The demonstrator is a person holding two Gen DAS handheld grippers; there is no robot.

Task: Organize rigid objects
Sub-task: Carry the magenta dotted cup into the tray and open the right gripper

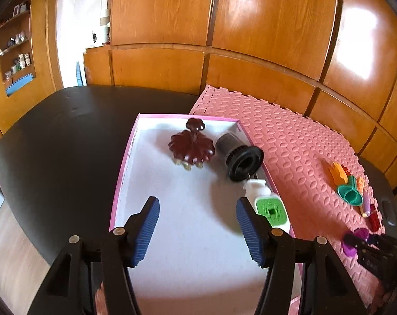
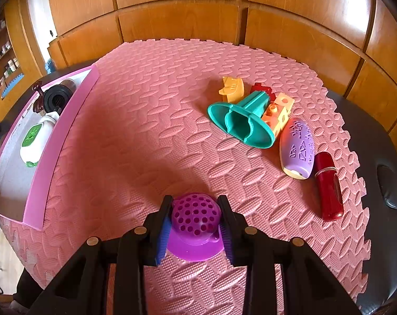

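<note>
Left gripper (image 1: 198,232) hangs over the pink-walled box (image 1: 125,162), jaws apart, nothing btwn them. In the box: a dark red flower-shaped piece (image 1: 192,147) and black filter (image 1: 240,158) at its far end, a white-green device (image 1: 268,204) along the right wall. Right gripper (image 2: 196,227) is clamped on a purple perforated dome toy (image 2: 196,216) near the pink foam mat's (image 2: 146,105) front edge. Teal funnel (image 2: 243,124), purple capsule (image 2: 296,148), red tube (image 2: 329,187) lie w/ other toys toward the mat's right edge.

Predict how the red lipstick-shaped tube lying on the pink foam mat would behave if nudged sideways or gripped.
The red tube looks round and lies on its side, so a sideways nudge would probably roll it, though the embossed foam mat may slow it. Its glossy shell suggests it could slip between pads. It looks rigid, so a grip is unlikely to deform it.
</note>
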